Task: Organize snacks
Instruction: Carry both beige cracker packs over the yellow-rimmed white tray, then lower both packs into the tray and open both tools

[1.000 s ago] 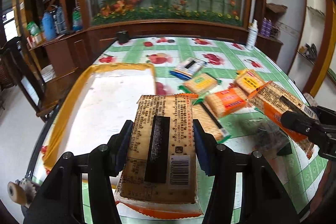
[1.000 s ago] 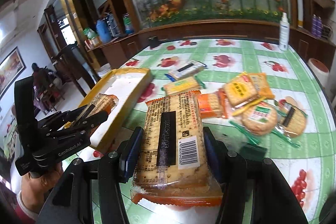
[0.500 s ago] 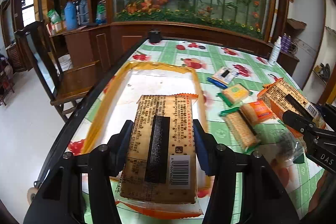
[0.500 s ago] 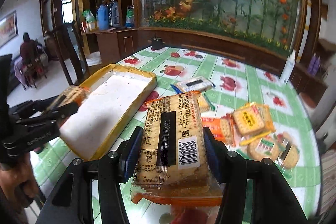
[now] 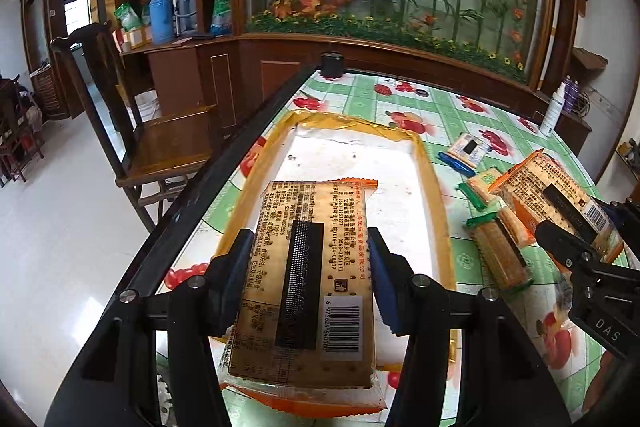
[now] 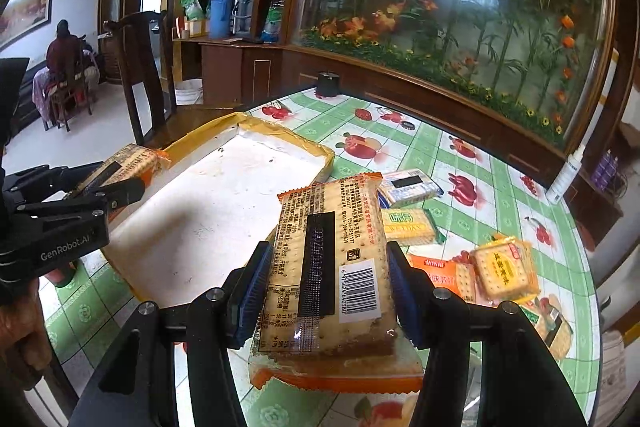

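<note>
The left tool [image 5: 307,259] is clenched on a cracker packet [image 5: 308,275], its blue pads pressing the two long sides. The packet's long axis runs along the fingers, pointing away from the camera toward the far rim of the shallow yellow-edged tray [image 5: 434,187] beneath it. Its clear wrapper shows tan crackers, dense dark print, a black strip down the middle, a barcode near the camera and orange crimped ends; the near end is partly cut off by the tool's frame.

To the right, the right tool [image 6: 326,279] grips a second cracker packet [image 6: 332,259] of the same look, also lengthwise along its fingers, tilted slightly left, above the tabletop [image 6: 500,183] just beside the tray's right edge. Further right, loose snack packs [image 6: 502,269] lie on the fruit-patterned cloth; their labels are too small to read.
</note>
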Demonstrator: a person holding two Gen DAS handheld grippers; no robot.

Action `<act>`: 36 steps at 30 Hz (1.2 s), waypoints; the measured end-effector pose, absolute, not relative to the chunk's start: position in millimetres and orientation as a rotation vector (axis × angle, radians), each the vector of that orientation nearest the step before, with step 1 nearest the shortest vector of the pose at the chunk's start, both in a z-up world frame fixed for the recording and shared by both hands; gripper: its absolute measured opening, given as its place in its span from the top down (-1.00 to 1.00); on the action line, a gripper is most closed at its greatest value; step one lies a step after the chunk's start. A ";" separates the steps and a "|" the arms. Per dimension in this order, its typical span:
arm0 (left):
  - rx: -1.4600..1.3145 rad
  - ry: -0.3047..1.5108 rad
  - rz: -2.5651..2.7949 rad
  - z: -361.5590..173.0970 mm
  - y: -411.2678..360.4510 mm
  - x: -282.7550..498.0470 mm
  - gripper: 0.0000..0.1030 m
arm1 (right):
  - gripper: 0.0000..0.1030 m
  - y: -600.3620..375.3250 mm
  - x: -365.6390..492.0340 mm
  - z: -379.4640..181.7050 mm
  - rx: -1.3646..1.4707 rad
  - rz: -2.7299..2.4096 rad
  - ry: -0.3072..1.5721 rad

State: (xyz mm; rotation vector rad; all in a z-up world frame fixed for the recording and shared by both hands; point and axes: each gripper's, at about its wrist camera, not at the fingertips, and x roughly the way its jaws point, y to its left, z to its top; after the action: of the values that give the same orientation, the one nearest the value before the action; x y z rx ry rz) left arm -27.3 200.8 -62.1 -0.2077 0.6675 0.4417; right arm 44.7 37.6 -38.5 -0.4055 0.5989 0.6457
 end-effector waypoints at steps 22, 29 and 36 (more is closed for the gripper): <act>-0.245 0.718 0.514 -85.2 229.7 -14.4 -0.05 | -0.11 100.0 73.8 -69.7 -0.300 0.792 0.757; -0.250 0.760 0.524 -98.6 235.0 -1.9 -0.05 | -0.11 122.5 86.5 -84.9 -0.284 0.803 0.797; -0.228 0.748 0.519 -95.2 234.1 4.3 -0.04 | -0.11 131.7 103.2 -103.2 -0.244 0.828 0.861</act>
State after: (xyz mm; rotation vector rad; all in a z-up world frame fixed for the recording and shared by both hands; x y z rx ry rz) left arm 4.3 234.1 -95.2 -0.2277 0.7479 0.5191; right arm 103.2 131.7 -103.2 -0.2440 0.8606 0.8278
